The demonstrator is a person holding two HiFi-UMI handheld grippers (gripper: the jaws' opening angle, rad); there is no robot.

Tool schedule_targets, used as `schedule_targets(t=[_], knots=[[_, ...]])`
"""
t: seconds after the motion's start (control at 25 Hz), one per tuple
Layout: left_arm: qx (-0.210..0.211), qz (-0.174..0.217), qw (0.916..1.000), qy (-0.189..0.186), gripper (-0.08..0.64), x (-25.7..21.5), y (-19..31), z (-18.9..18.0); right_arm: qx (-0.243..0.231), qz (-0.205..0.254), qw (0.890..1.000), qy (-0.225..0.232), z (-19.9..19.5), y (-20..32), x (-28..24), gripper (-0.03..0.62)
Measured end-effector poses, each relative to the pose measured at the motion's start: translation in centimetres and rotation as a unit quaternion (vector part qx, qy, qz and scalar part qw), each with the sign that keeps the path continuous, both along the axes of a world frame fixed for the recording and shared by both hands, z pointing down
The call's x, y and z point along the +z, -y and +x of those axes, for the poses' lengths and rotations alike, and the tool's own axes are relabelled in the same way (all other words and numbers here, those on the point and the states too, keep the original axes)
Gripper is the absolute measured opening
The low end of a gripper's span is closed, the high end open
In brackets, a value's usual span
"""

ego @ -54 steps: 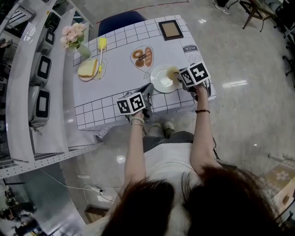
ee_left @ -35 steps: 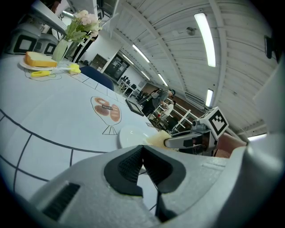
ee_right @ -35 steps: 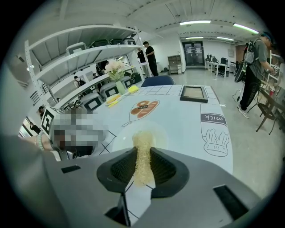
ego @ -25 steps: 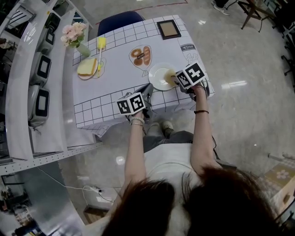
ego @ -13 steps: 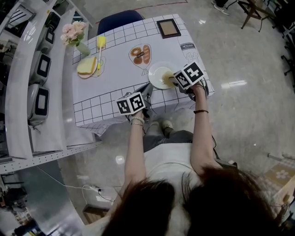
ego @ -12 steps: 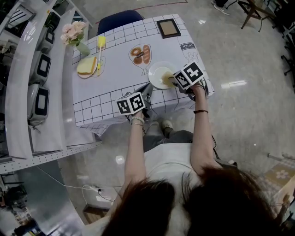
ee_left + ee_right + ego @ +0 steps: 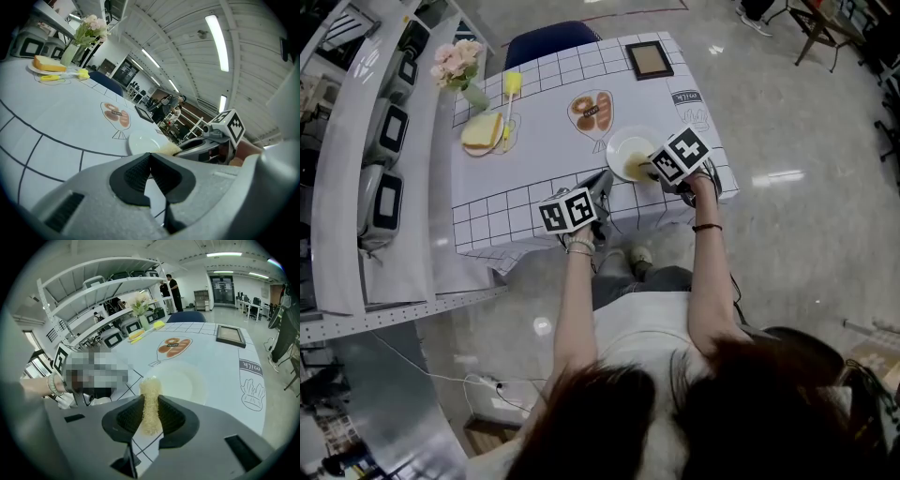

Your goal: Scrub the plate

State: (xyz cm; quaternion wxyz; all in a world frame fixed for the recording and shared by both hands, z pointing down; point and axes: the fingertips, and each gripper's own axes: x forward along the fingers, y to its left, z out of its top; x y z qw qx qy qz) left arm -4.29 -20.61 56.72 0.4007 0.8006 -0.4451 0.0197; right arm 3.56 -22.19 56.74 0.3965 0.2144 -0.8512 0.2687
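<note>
A white plate (image 7: 625, 148) lies near the front right of the checked tablecloth (image 7: 534, 150). My right gripper (image 7: 653, 170) is shut on a tan scrubbing pad (image 7: 150, 401), whose tip rests on the near rim of the plate (image 7: 187, 380). In the left gripper view the scrubbing pad (image 7: 169, 149) touches the plate (image 7: 140, 141) by the right gripper (image 7: 213, 140). My left gripper (image 7: 149, 157) is shut with nothing in it. It hovers at the table's front edge, left of the plate (image 7: 598, 182).
A sandwich (image 7: 481, 133) on a dish, a yellow brush (image 7: 511, 90) and a flower vase (image 7: 461, 67) stand at the table's far left. A picture frame (image 7: 649, 59) lies at the far right, and a blue chair (image 7: 548, 39) behind. Shelves (image 7: 366, 141) with appliances run along the left.
My right gripper has slid the scrubbing pad leftward over the plate, from its right rim toward its near middle. The left gripper has stayed at the front edge.
</note>
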Motion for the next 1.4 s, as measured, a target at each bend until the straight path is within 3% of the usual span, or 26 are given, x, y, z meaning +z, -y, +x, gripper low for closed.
schedule_targets(t=[0.48,1.4], knots=[[-0.003,0.003,1.0,0.0,0.011,-0.3,-0.2,-0.7,-0.036,-0.002,0.999,0.005,-2.7,-0.4,0.0,0.08],[-0.02,0.006,0.9998,0.005,0.011,-0.5,0.2,-3.2,-0.032,0.019,0.999,0.009,-4.9,1.4,0.0,0.08]])
